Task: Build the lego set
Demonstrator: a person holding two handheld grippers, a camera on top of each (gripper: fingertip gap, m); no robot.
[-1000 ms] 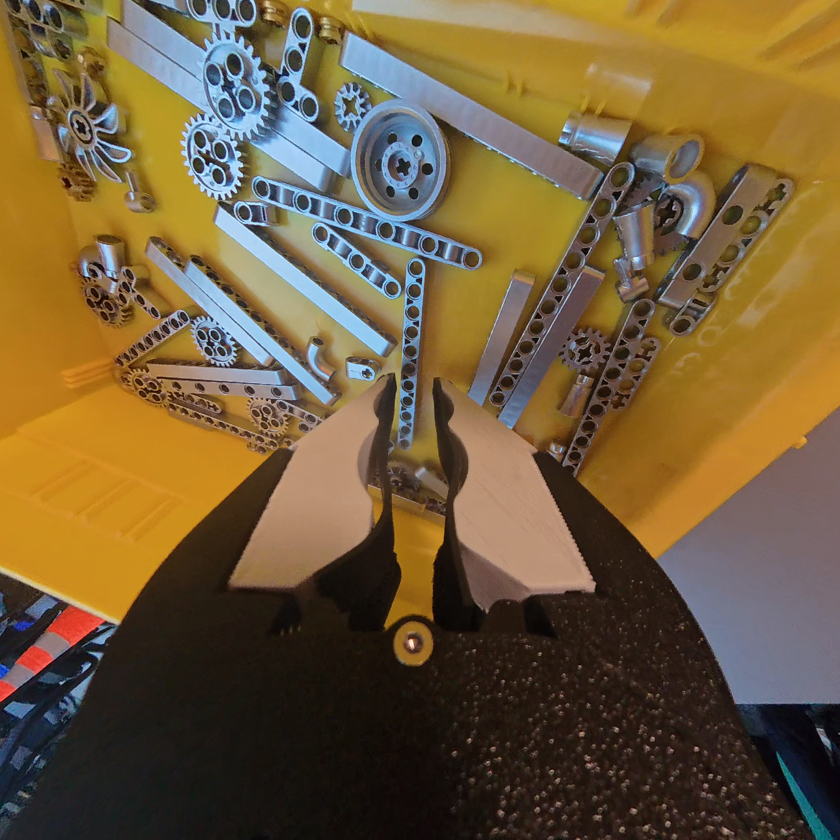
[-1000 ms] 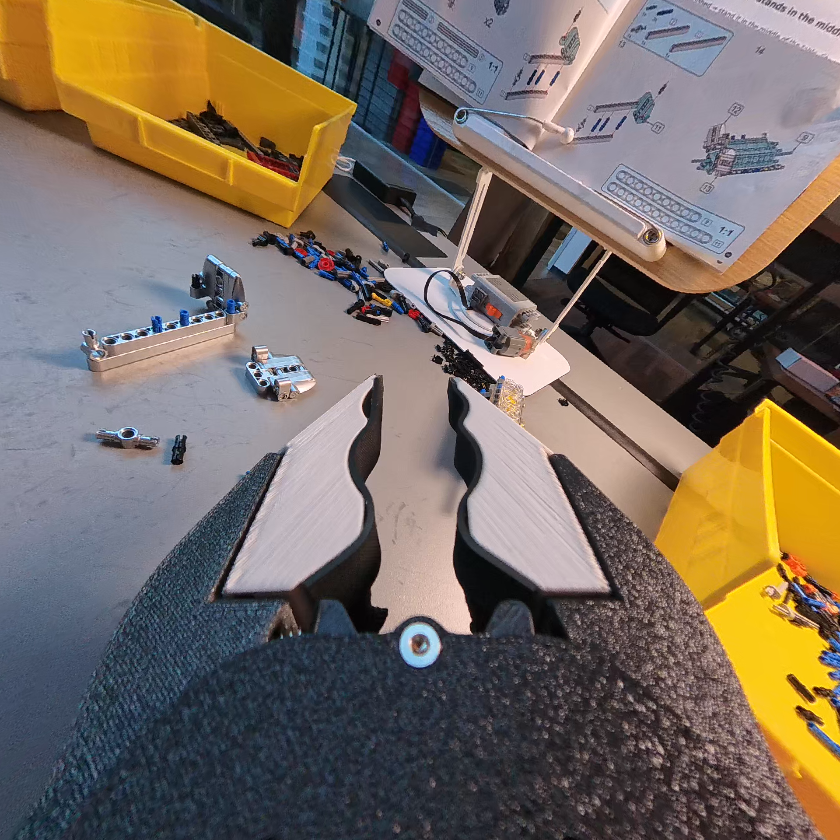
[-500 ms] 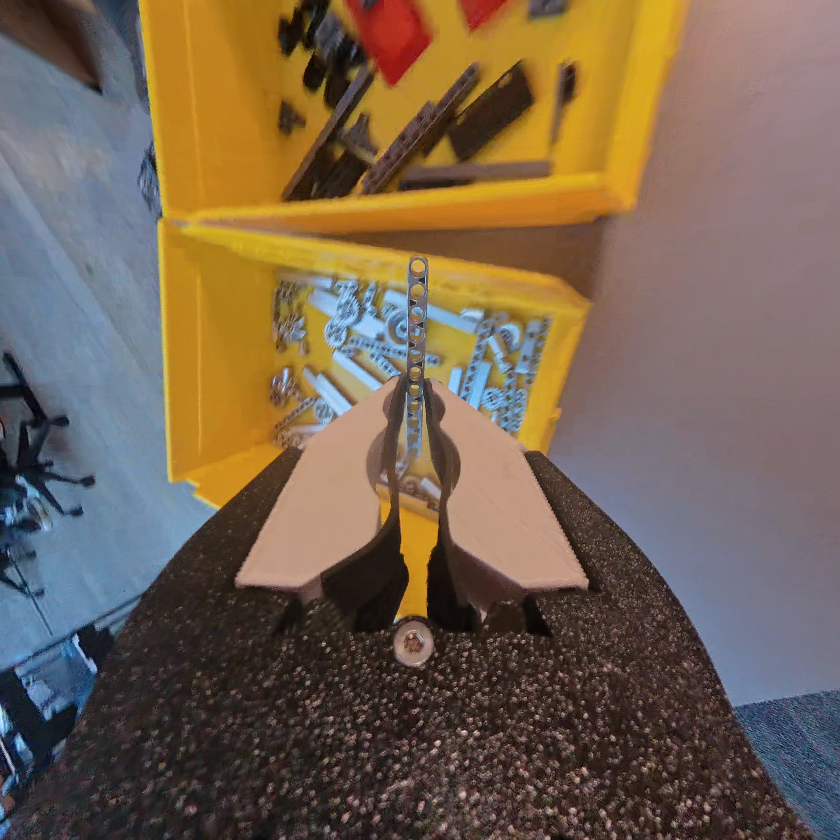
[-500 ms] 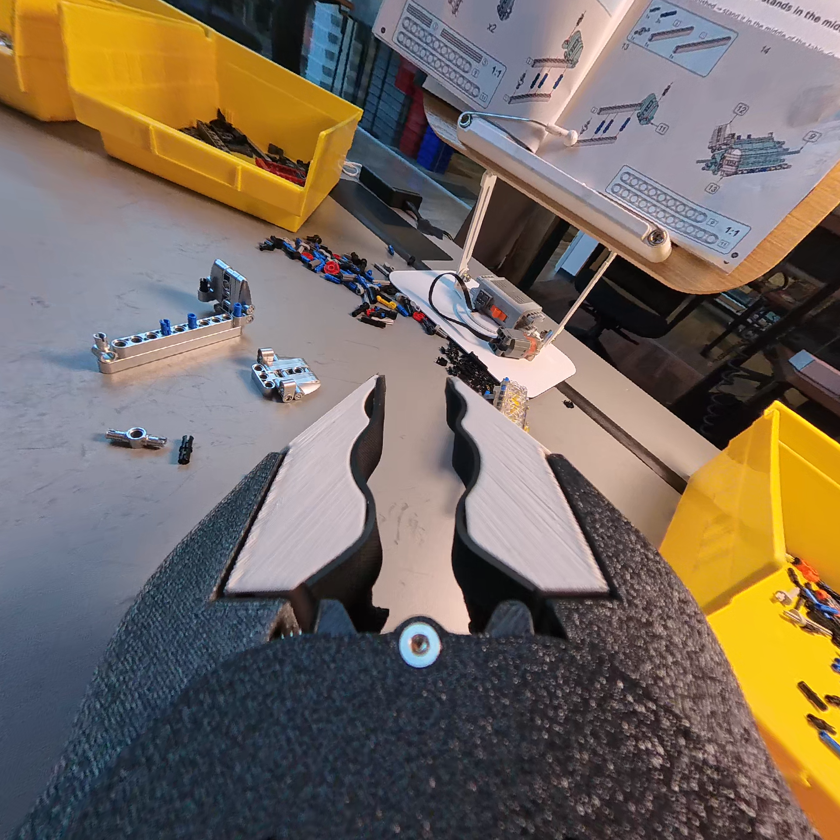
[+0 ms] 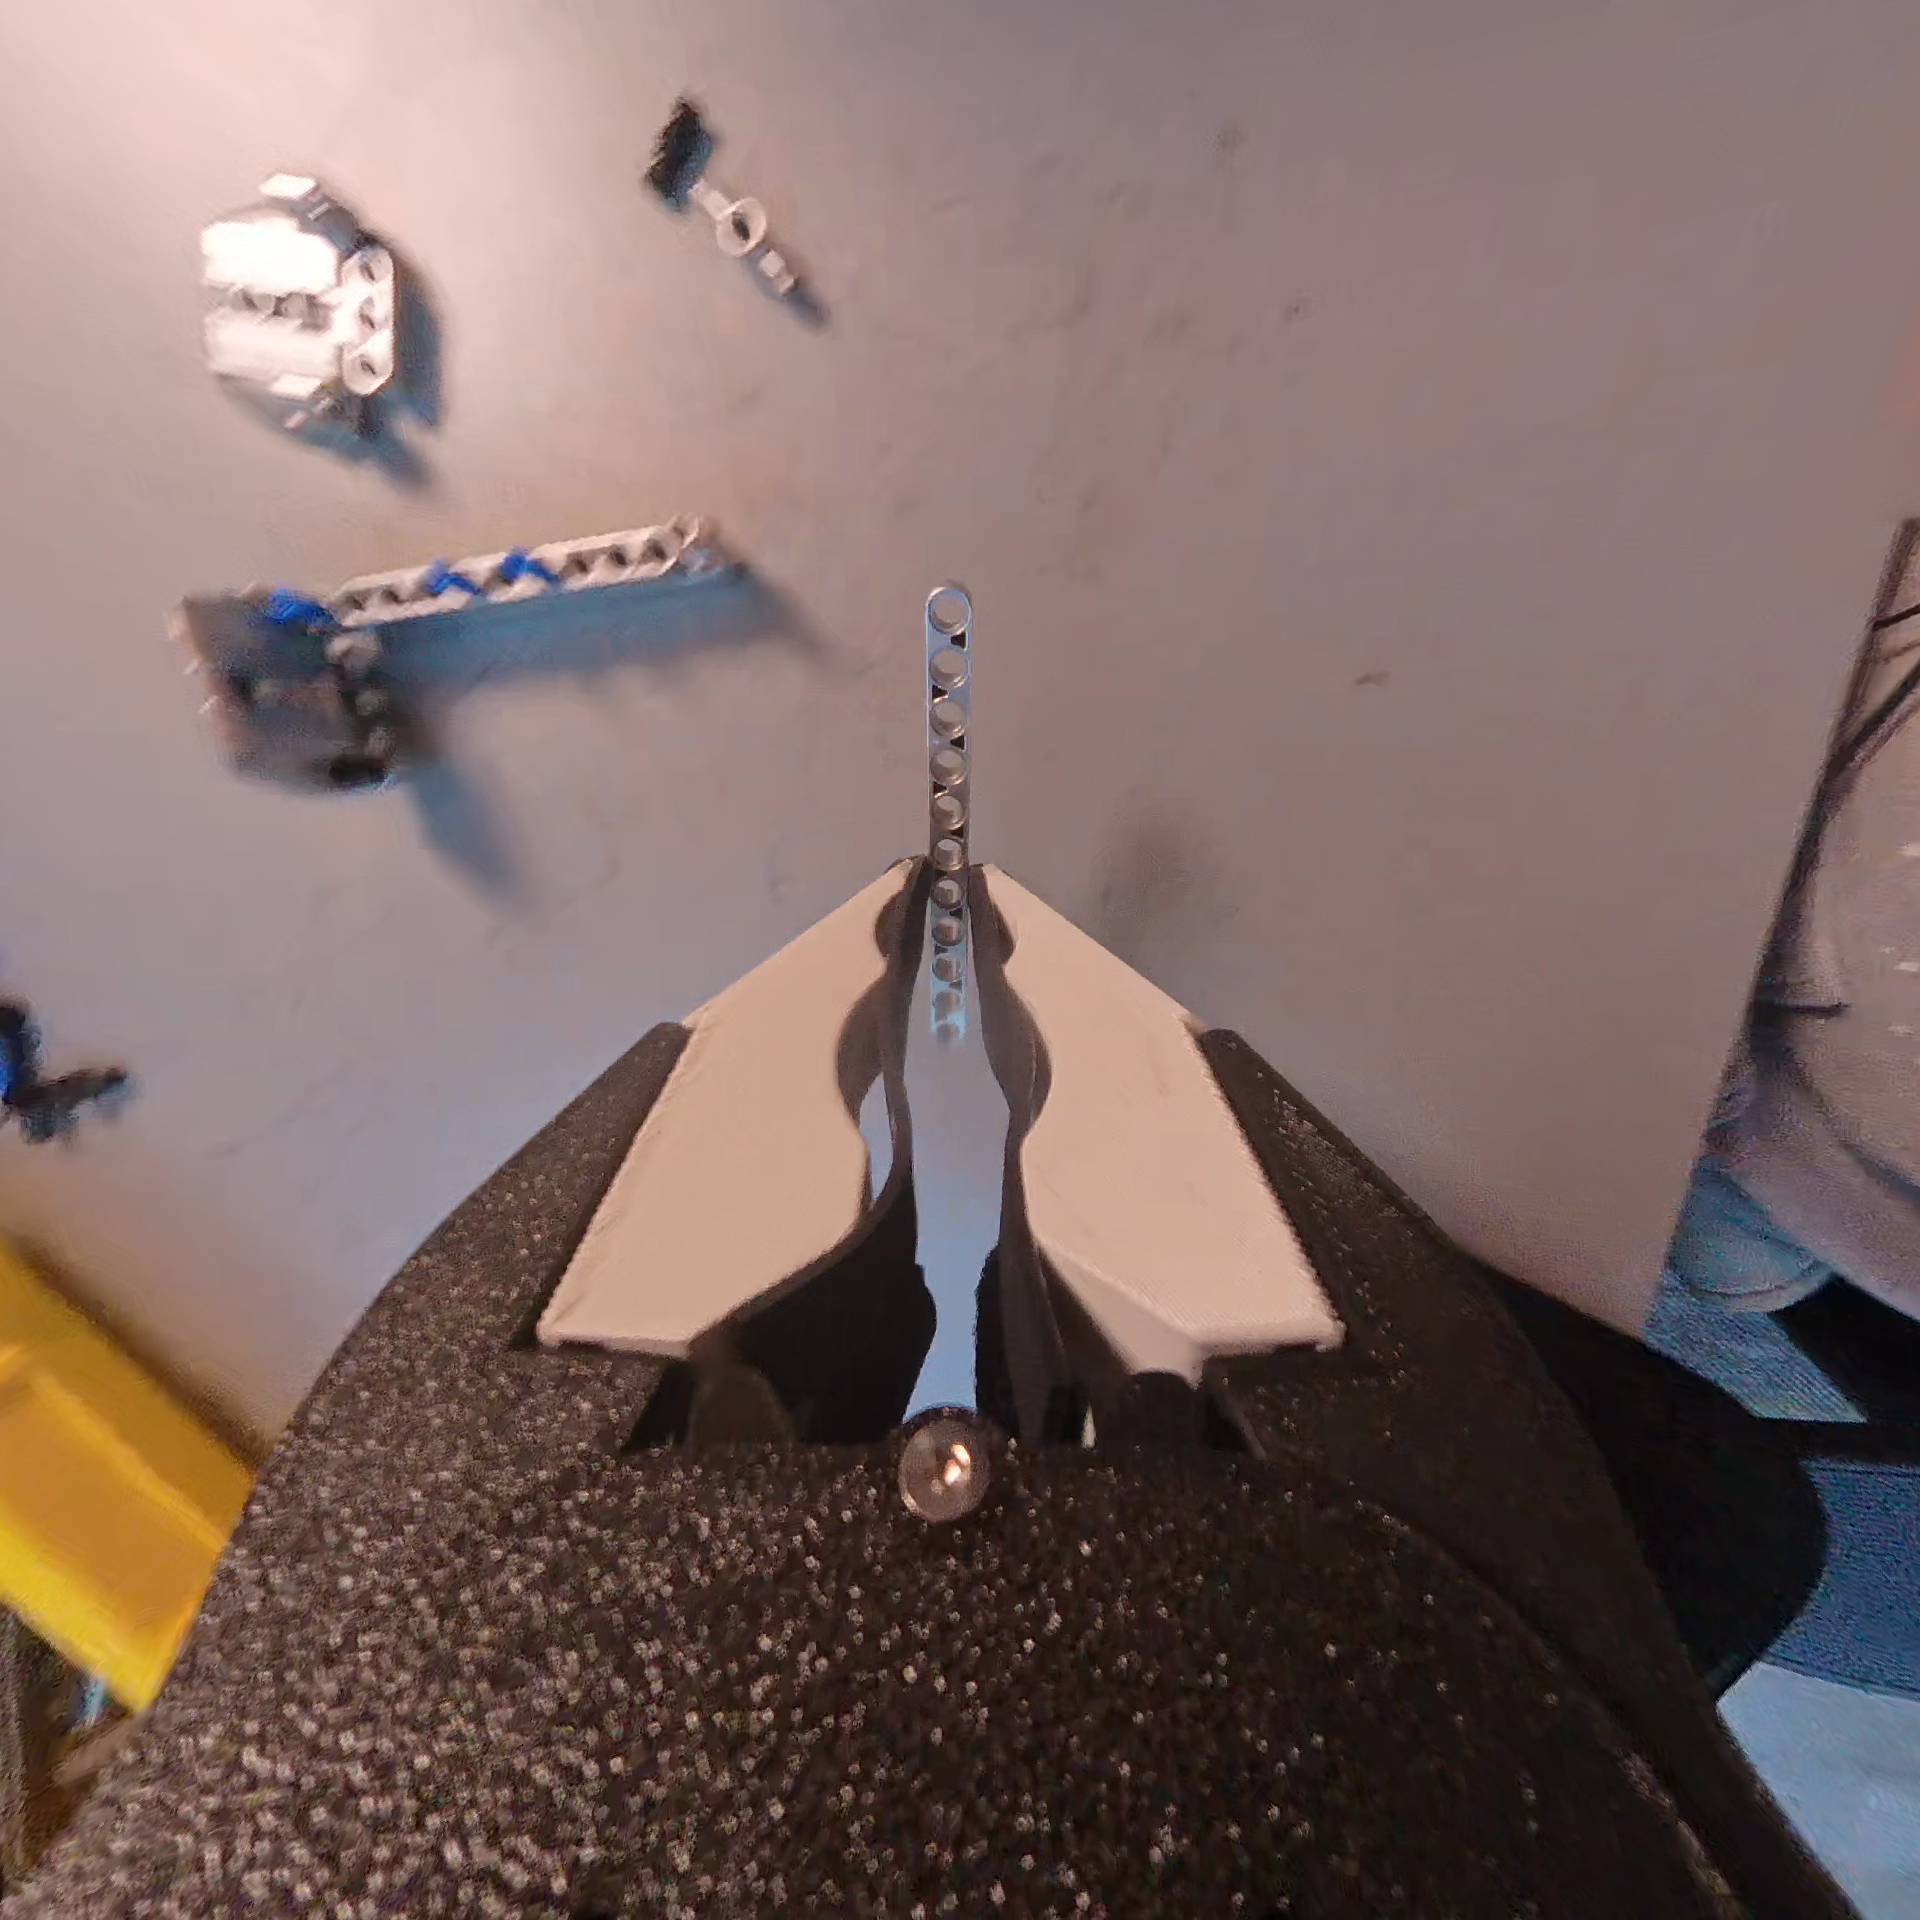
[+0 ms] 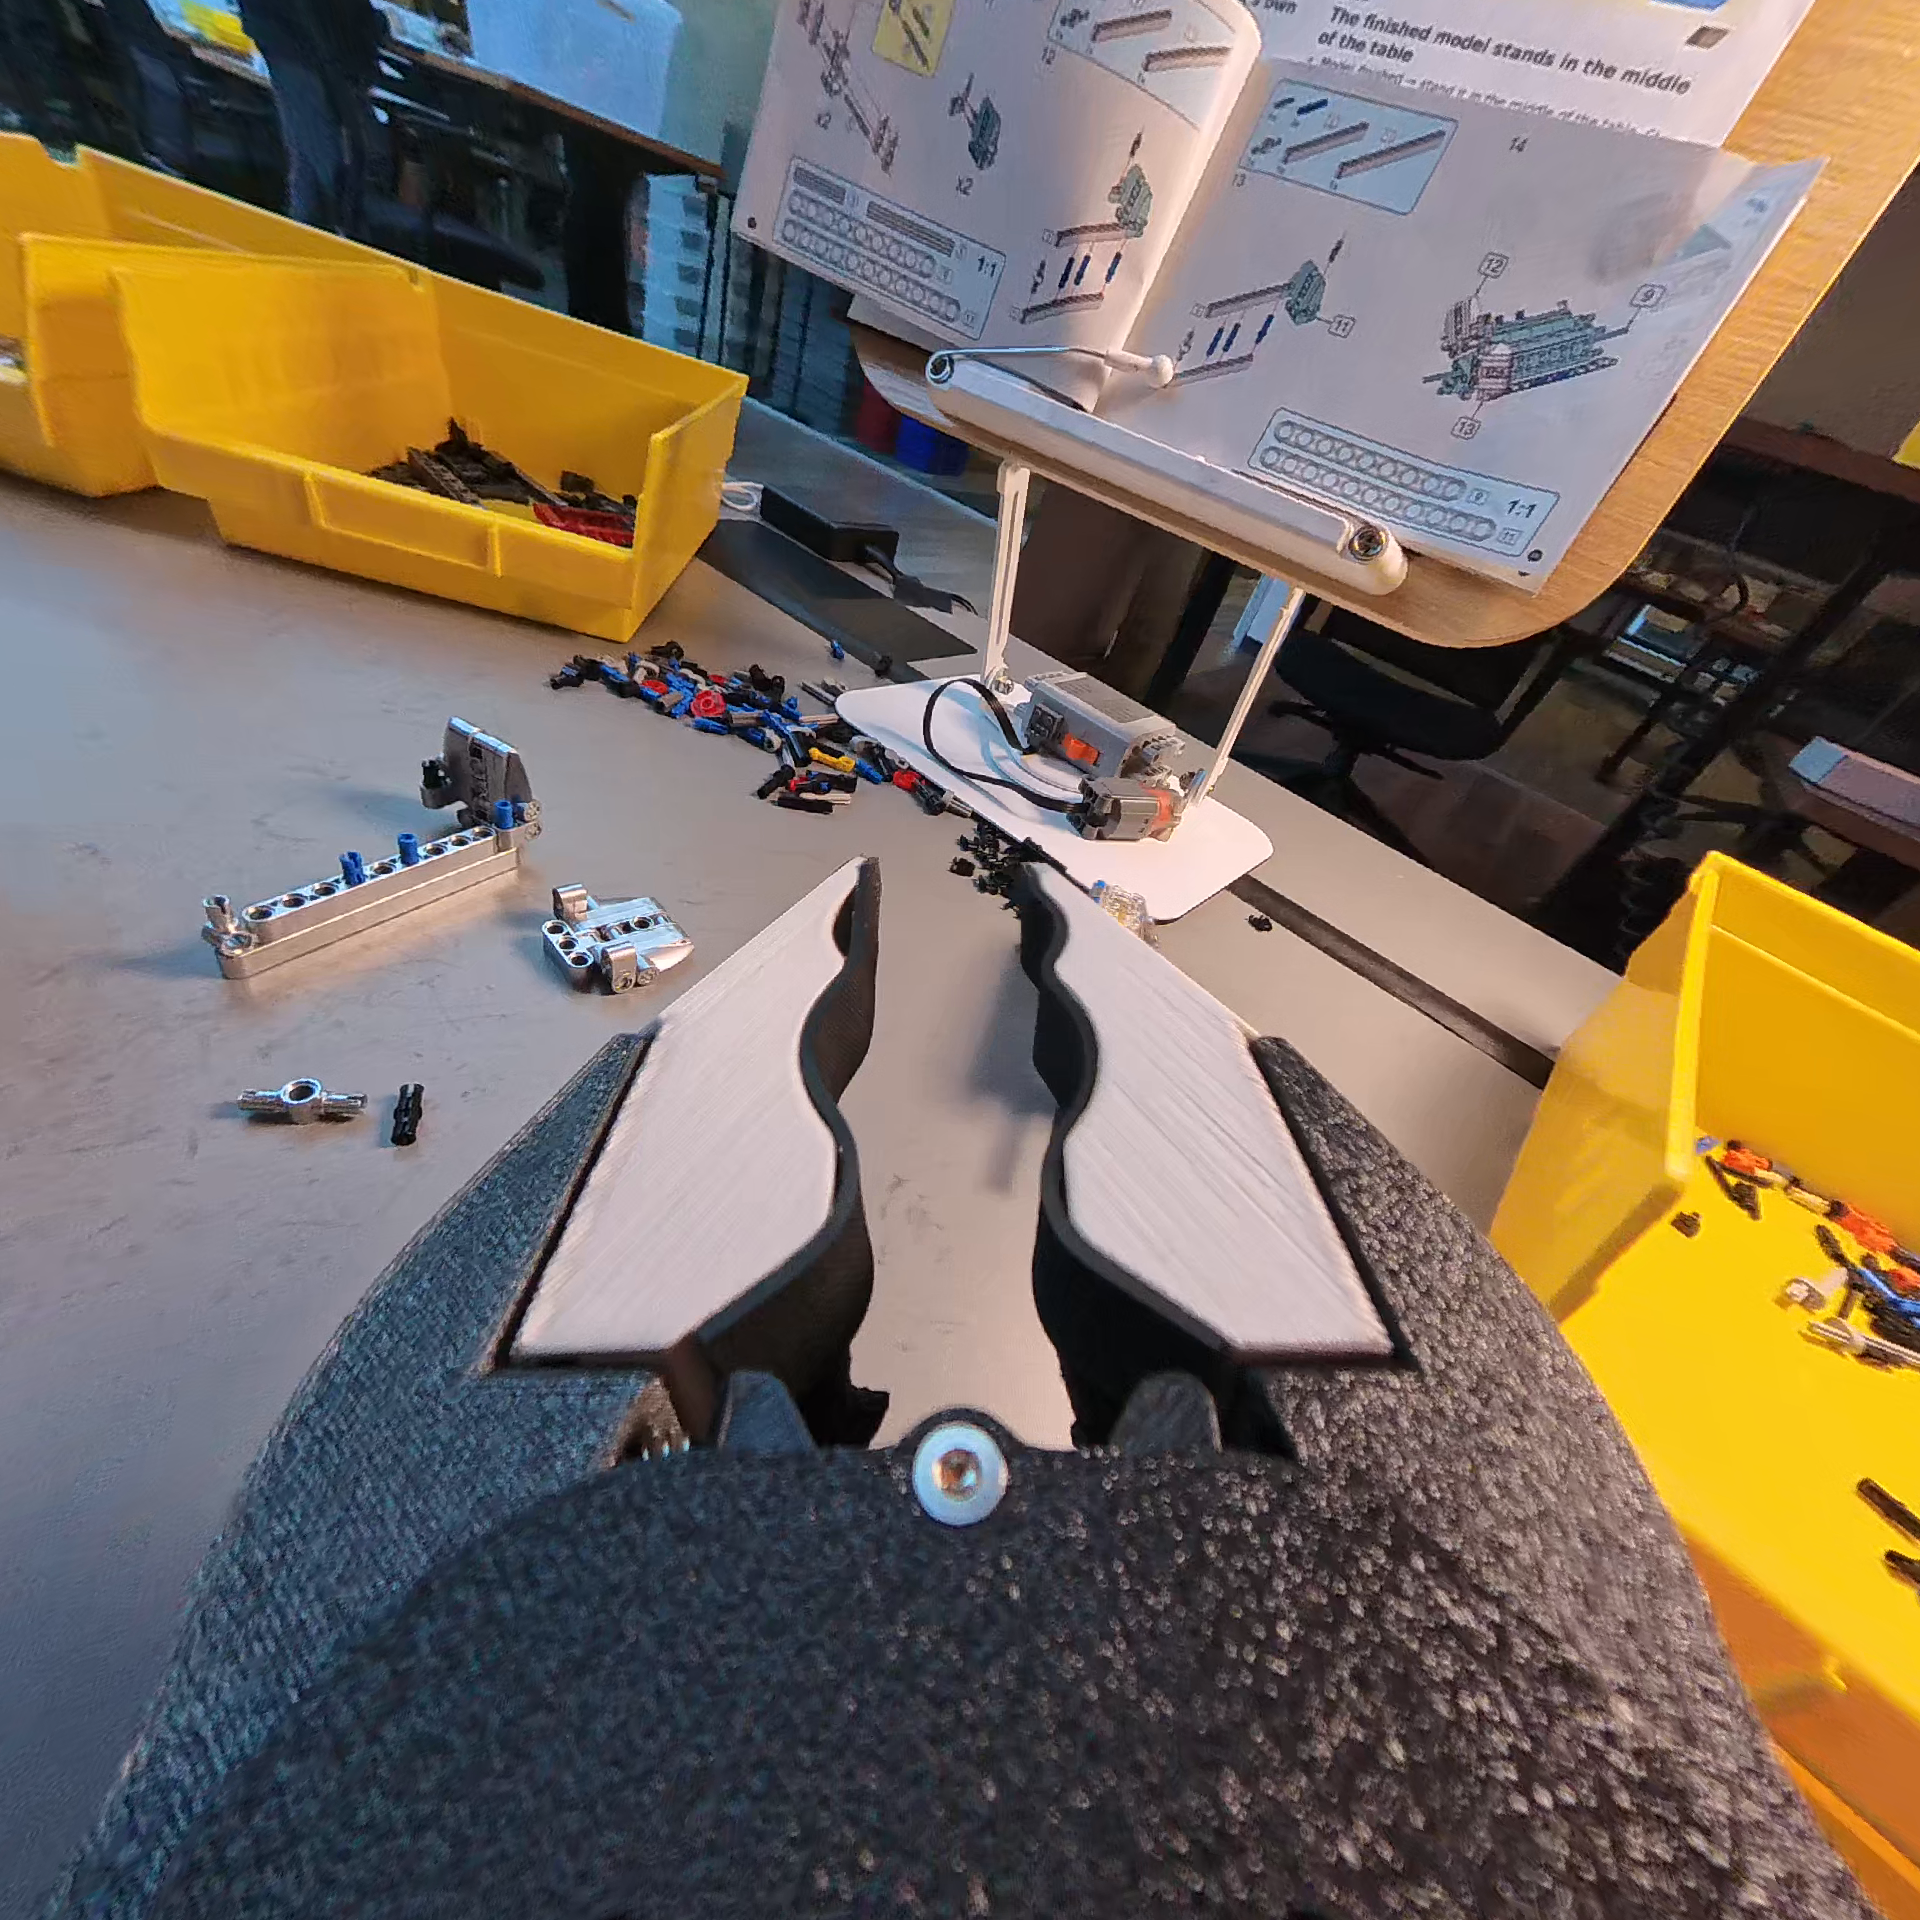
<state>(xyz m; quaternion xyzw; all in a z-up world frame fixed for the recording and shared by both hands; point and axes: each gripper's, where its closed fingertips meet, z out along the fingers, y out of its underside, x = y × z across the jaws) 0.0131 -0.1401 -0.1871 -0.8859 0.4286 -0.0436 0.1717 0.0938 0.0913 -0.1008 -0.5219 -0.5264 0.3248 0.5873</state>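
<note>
Carried out of the yellow bin since the earlier frame, the thin silver perforated beam [image 5: 948, 748] now projects over the grey tabletop [image 5: 1351, 416], pinched by the left gripper [image 5: 945, 883]. Left lies a silver studded beam assembly [image 5: 499, 603]. The right gripper [image 6: 951, 883] hovers, jaws parted, empty; open tabletop lies ahead.

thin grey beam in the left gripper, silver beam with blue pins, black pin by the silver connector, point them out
thin grey beam [image 5: 948, 727], left wrist view, its shaft beyond the fingers
silver beam with blue pins [image 6: 364, 902], right wrist view, mid-length
black pin [image 6: 406, 1114], right wrist view, its middle
</note>
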